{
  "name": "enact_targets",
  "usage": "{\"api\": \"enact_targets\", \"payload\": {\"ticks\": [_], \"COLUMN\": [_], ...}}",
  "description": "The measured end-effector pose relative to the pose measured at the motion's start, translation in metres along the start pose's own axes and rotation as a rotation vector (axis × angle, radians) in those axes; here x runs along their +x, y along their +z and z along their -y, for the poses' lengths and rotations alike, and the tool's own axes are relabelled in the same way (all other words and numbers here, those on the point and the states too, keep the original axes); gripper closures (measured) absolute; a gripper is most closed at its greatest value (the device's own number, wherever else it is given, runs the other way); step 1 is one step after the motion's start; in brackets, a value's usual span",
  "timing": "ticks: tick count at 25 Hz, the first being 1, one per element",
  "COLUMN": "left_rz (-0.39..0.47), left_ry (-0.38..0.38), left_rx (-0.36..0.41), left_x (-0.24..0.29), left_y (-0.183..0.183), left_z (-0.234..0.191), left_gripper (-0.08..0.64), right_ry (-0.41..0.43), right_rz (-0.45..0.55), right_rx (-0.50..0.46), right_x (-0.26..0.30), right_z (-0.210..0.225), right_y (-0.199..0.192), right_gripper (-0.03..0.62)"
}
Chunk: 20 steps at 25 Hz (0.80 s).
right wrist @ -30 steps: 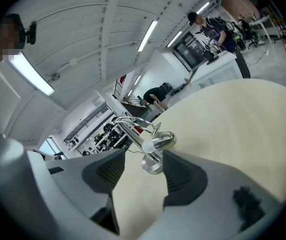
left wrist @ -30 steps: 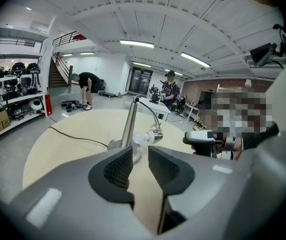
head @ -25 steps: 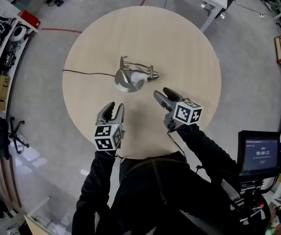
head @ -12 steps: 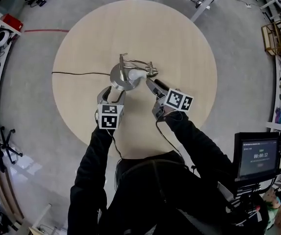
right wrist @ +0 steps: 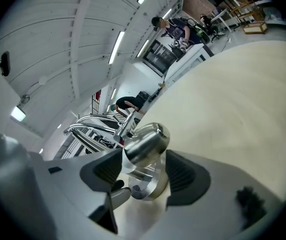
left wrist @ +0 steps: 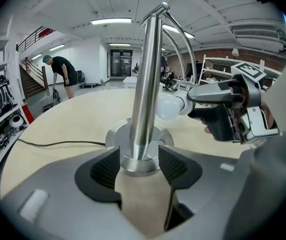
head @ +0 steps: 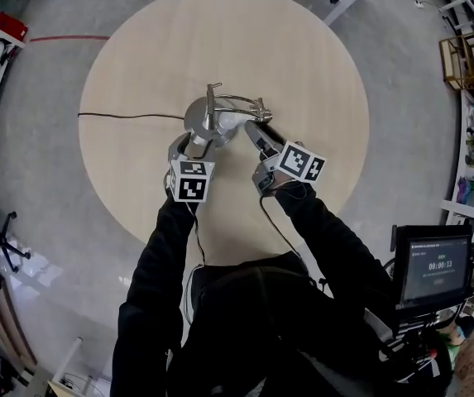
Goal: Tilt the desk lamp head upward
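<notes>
A chrome desk lamp stands mid-table on a round base point(head: 197, 121). Its upright pole point(left wrist: 147, 84) carries curved arms point(right wrist: 93, 119) down to the lamp head point(right wrist: 145, 141), which holds a white bulb point(left wrist: 168, 106). My left gripper point(head: 189, 144) is open, and its pads flank the collar at the foot of the pole point(left wrist: 139, 159). My right gripper point(head: 255, 132) is also open. It comes in from the right point(left wrist: 202, 104), with the chrome lamp head between its fingertips point(right wrist: 143, 166). I cannot make out firm pressure from either pair of pads.
The round wooden table point(head: 303, 56) holds only the lamp and its black cord point(head: 129, 116), which runs off to the left. A monitor on a stand point(head: 435, 263) is at my right. Shelving lines both sides of the room. A person point(left wrist: 60, 71) bends over far off.
Both grippers have moved forward from the table's near part to the lamp. The left now straddles the pole's foot and the right encloses the lamp head.
</notes>
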State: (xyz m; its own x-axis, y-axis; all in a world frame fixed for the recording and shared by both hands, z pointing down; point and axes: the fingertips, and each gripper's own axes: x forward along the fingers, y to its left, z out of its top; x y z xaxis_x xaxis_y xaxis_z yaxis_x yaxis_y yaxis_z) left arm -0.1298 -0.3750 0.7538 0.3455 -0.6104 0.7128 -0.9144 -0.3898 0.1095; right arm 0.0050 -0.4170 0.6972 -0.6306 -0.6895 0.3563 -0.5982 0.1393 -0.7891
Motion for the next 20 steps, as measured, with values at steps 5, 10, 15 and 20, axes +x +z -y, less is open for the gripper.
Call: {"api": "enact_targets", "payload": {"ticks": [5, 10, 15, 20], "left_rz": [-0.022, -0.037, -0.026, -0.025], "left_ry": [-0.006, 0.027, 0.025, 0.031], "left_rx": [0.004, 0.005, 0.012, 0.012], "left_x": [0.007, 0.012, 0.014, 0.018], "left_y": [-0.003, -0.009, -0.01, -0.011], "left_z": [0.007, 0.005, 0.005, 0.003], "left_gripper": [0.324, 0.327, 0.325, 0.325], "right_ry": [0.008, 0.03, 0.0, -0.041], "right_rz": [0.062, 0.067, 0.061, 0.059], "right_rx": [0.071, 0.112, 0.071, 0.014], "right_x": [0.002, 0.001, 0.0, -0.003], "right_z": [-0.004, -0.002, 0.0, 0.003], "right_y": [0.008, 0.006, 0.009, 0.018], "right_gripper": [0.328, 0.328, 0.328, 0.328]}}
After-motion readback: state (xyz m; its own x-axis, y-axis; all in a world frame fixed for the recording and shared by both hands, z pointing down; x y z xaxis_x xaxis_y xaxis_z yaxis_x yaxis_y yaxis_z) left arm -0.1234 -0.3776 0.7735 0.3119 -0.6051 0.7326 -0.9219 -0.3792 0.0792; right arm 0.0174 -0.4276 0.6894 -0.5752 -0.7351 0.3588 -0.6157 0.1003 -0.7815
